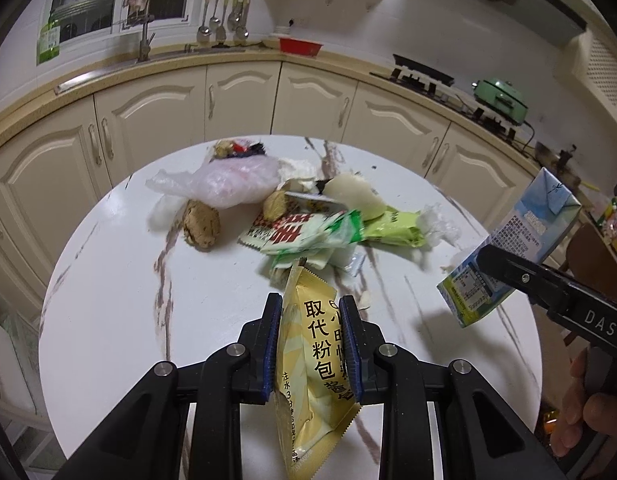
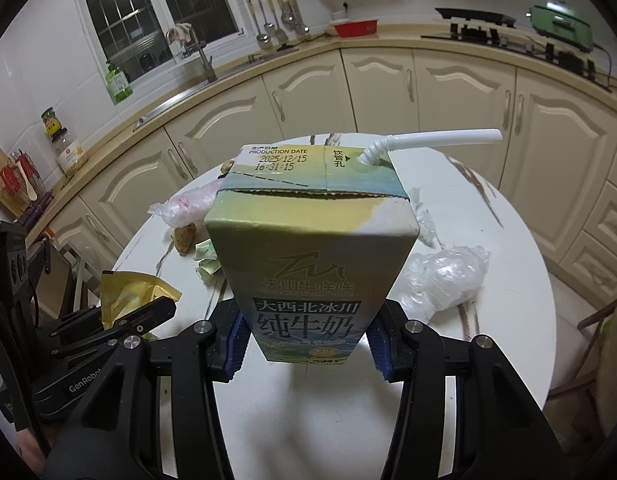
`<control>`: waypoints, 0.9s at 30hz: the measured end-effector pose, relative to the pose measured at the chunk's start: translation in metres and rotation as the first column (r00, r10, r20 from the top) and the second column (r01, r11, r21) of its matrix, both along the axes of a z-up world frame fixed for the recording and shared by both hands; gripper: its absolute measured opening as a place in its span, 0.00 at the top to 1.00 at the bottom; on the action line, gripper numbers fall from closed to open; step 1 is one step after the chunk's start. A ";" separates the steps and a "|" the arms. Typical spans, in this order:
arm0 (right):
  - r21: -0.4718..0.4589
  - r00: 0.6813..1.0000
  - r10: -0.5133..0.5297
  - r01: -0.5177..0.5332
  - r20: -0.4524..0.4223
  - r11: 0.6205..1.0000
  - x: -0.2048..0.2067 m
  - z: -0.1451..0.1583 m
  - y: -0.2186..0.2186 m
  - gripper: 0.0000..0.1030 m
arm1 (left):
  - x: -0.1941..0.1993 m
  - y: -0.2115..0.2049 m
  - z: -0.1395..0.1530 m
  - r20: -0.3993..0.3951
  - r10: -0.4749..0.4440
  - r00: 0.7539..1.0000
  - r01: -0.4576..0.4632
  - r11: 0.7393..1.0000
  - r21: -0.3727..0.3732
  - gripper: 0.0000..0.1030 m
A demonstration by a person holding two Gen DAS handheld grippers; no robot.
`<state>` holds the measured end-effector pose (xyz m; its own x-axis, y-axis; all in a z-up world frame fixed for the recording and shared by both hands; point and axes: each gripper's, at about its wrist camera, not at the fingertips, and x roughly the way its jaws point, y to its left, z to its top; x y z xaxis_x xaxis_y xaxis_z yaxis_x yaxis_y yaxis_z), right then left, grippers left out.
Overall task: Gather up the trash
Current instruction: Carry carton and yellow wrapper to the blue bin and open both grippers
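**Both claws loaded above the worktop**

The left claw is clamped on a yellow sachet printed "取代粉包". The right claw grips a milk carton reading "纯牛奶" and "PRODUCTION DATE 2025/12/15", its straw bent sideways. Wrappers lie on the round marble worktop.

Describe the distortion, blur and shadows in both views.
Left wrist view: fisheye bends the cabinets into an arc; the milk carton looks slightly smeared. Right wrist view: same curving, a dark window behind, the carton sharp, soft shadow on the table below it.
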<state>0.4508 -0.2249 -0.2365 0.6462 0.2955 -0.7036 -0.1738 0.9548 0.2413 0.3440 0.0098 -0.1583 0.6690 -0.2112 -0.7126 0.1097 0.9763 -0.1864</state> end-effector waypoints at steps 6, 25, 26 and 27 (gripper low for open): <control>0.018 0.998 -0.036 0.036 0.047 0.999 -0.017 0.022 -0.024 0.54 | -0.012 -0.032 0.035 0.078 -0.076 0.994 0.075 0.997 0.015 0.77; 0.017 0.879 -0.471 0.471 0.076 0.882 -0.113 0.040 -0.244 0.54 | 0.022 -0.290 0.024 0.083 -0.570 0.818 0.571 0.821 0.011 0.77; 0.013 0.867 -0.495 0.495 0.054 0.869 -0.116 0.031 -0.259 0.54 | 0.028 -0.312 0.011 0.052 -0.604 0.795 0.605 0.796 0.004 0.76; 0.009 0.854 -0.520 0.520 0.023 0.854 -0.119 0.018 -0.276 0.54 | 0.035 -0.328 0.000 0.026 -0.622 0.783 0.622 0.783 0.003 0.76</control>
<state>0.3315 -0.5005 -0.2186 0.7227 -0.0867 -0.6857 0.3423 0.9068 0.2461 0.3793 -0.3179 -0.1581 0.4080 -0.5916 -0.6954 0.6974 0.6935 -0.1808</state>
